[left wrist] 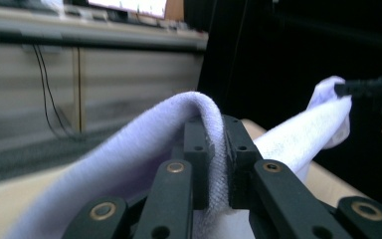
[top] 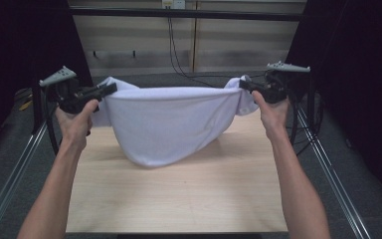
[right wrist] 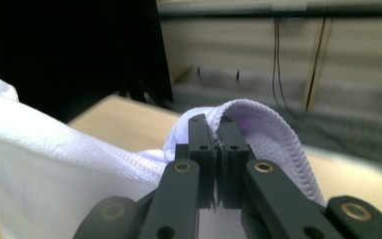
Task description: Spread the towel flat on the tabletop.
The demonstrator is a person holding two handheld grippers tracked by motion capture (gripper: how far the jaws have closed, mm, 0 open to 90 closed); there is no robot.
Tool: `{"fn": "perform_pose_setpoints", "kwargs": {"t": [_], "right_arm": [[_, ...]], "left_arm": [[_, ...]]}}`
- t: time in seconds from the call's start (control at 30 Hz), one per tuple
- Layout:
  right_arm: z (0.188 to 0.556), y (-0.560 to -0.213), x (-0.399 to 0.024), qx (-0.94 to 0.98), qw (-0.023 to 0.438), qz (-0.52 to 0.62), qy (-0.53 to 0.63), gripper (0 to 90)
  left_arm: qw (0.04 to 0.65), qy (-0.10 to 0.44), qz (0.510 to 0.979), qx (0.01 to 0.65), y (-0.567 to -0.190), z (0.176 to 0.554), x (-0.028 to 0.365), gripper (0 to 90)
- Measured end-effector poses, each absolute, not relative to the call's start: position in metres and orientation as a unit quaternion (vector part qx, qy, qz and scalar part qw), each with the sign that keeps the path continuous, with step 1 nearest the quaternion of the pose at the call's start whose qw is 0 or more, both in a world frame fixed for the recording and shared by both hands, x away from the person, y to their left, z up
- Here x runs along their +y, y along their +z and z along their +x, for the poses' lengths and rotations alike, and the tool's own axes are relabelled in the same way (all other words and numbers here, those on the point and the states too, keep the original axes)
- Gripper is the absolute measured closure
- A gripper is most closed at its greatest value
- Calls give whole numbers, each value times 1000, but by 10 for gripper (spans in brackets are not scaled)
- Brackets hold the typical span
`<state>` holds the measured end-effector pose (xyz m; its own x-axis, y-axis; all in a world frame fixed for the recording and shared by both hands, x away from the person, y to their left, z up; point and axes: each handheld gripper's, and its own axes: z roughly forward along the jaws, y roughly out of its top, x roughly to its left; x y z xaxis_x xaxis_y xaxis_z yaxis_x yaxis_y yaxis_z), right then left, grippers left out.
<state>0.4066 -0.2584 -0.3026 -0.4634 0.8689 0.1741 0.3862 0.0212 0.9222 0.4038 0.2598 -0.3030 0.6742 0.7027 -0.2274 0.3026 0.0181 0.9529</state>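
With both corners pinched tight in the left gripper (top: 110, 89) and right gripper (top: 243, 84), the white towel (top: 169, 124) hangs lifted, its belly close above the wooden table (top: 179, 199), folding yet to come.

— Where can I pass?

— The near half of the bench (top: 179, 199) lies bare, so there is room between my forearms. The towel (top: 169, 124) hangs as a curtain from my left tongs (top: 110, 88) to my right tongs (top: 242, 83), its low belly near the bench top, blocking the way forward.

— And the sides?

— Metal rails (top: 328, 169) run along both bench edges, with cables (top: 176, 55) trailing behind the towel.
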Motion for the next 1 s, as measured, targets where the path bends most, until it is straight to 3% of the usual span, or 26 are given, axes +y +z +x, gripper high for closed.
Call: {"fn": "perform_pose_setpoints", "kwargs": {"t": [0.17,0.3,0.43,0.47,0.53,0.57,0.6,0.63,0.8,0.83,1.0], "right_arm": [[401,-257,-257,651,269,421,572,871],[377,-255,-259,647,273,391,595,871],[345,-300,-263,692,243,391,557,869],[326,-343,-267,712,216,408,530,869],[320,-358,-268,720,204,412,521,868],[303,-395,-270,732,171,425,505,867],[303,-395,-270,732,171,425,505,867],[285,-429,-270,756,146,435,467,862],[260,-463,-271,771,108,450,437,814],[247,-473,-272,774,90,465,420,735],[223,-467,-276,774,97,463,420,635]], "left_arm": [[649,201,657,325,-262,386,267,833],[635,206,679,305,-277,359,268,833],[611,155,713,307,-332,329,267,831],[597,127,724,321,-366,315,263,831],[593,102,728,329,-384,308,262,832],[580,61,737,341,-416,295,260,831],[580,61,737,341,-416,295,260,829],[552,44,760,341,-438,281,258,828],[511,21,791,334,-459,259,254,806],[502,16,799,330,-463,250,253,797],[512,15,794,328,-459,242,259,720]]}}
